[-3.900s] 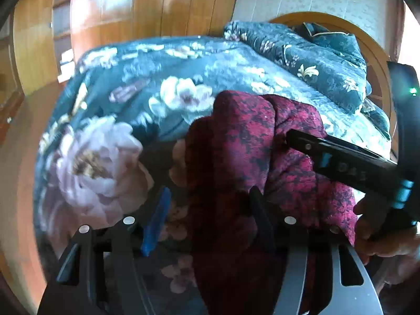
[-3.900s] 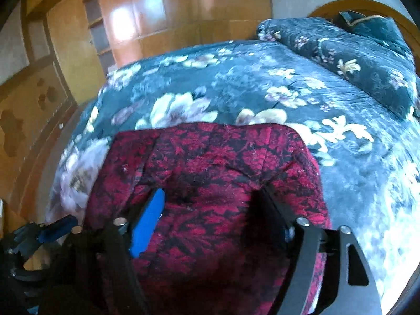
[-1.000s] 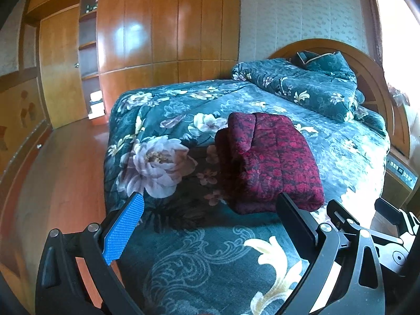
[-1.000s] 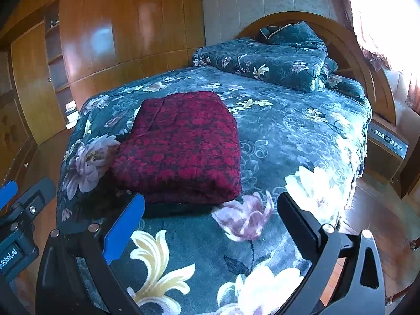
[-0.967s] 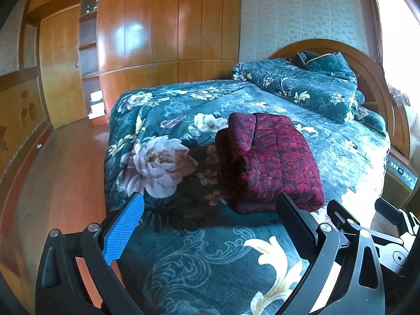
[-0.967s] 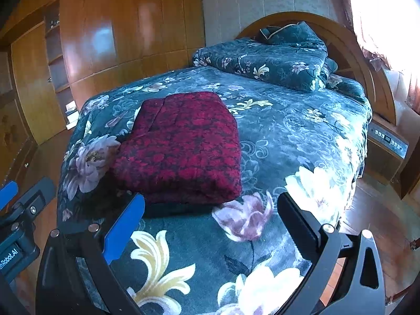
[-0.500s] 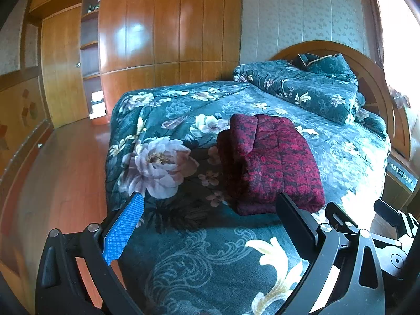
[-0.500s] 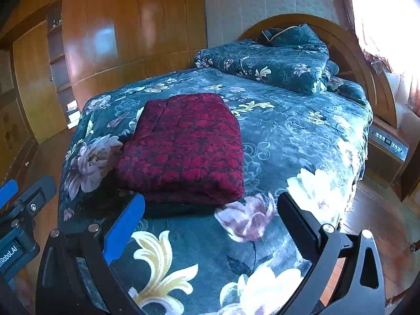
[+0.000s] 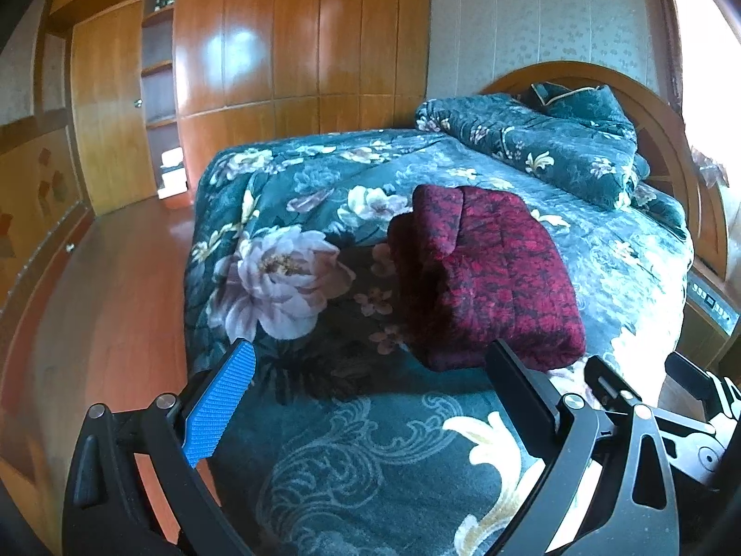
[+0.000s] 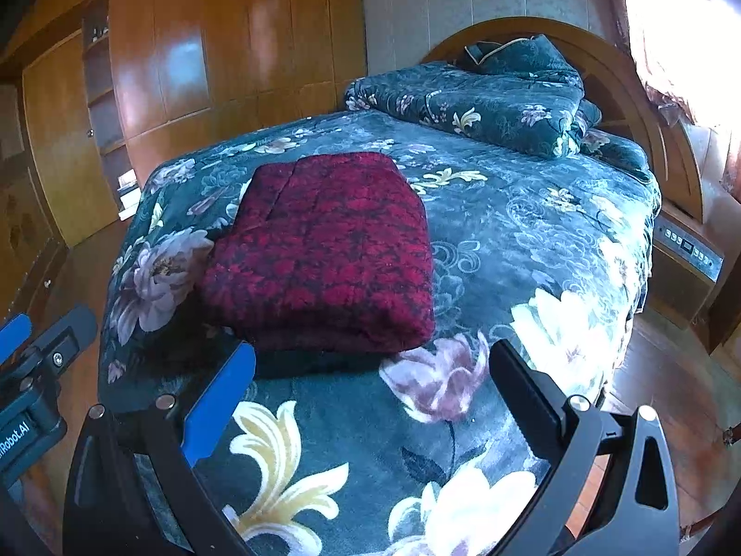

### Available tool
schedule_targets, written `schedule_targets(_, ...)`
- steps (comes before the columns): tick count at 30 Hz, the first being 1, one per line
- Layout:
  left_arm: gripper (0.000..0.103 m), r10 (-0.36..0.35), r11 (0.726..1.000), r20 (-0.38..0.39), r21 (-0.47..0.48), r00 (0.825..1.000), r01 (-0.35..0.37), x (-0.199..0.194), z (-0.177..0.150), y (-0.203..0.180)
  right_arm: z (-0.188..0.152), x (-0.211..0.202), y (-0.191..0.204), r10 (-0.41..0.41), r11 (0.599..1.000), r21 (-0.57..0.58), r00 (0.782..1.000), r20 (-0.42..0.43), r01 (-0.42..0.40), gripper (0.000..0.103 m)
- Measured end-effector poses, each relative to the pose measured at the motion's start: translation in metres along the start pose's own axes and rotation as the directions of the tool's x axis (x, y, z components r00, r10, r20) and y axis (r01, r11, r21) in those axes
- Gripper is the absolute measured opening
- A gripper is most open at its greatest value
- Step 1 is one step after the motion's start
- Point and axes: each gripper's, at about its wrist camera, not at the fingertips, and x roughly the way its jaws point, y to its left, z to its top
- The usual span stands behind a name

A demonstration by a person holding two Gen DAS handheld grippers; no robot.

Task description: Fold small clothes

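Both your grippers hang clear of the work: left gripper (image 9: 370, 370) with jaws wide apart and nothing between them, right gripper (image 10: 370, 370) likewise spread and empty, both short of the near edge of the red garment (image 10: 324, 250). The garment lies on the bed (image 10: 532, 250), on top of the floral quilt (image 9: 287, 213), toward the foot end and well apart from the rolled bedding (image 10: 472, 97) by the headboard (image 10: 648, 116). Judgement: the fold looks finished, so the main risk is you going back in. A jaw dragged under the near edge could peel the top layer open, since the fabric looks thick and springy. The left side, seen from the left wrist view, shows a rounded, bulging roll of layers rather than a crisp crease; a nudge there could let it slump sideways. The soft quilt beneath gives no firm backing, so pressing down to flatten may simply sink the bundle and skew it. Appearance: a compact, roughly rectangular padded bundle, dark red with black mottled pattern, quilted stitch lines across the top, corners rounded, near edge thick with stacked layers. The top face sits fairly flat and level. No loose sleeve or hem visibly sticks out, though the far side is hidden.
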Motion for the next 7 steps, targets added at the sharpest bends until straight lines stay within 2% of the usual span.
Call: schedule_targets(7, 0.099, -0.005, 1.000, -0.036, -0.031, 0.999, 0.004, 0.0136, -0.0030, 0.0026, 0.0004, 0.0077, -0.0047, 0.001, 1.000, 0.019, 1.000, -0.013, -0.001, 0.101)
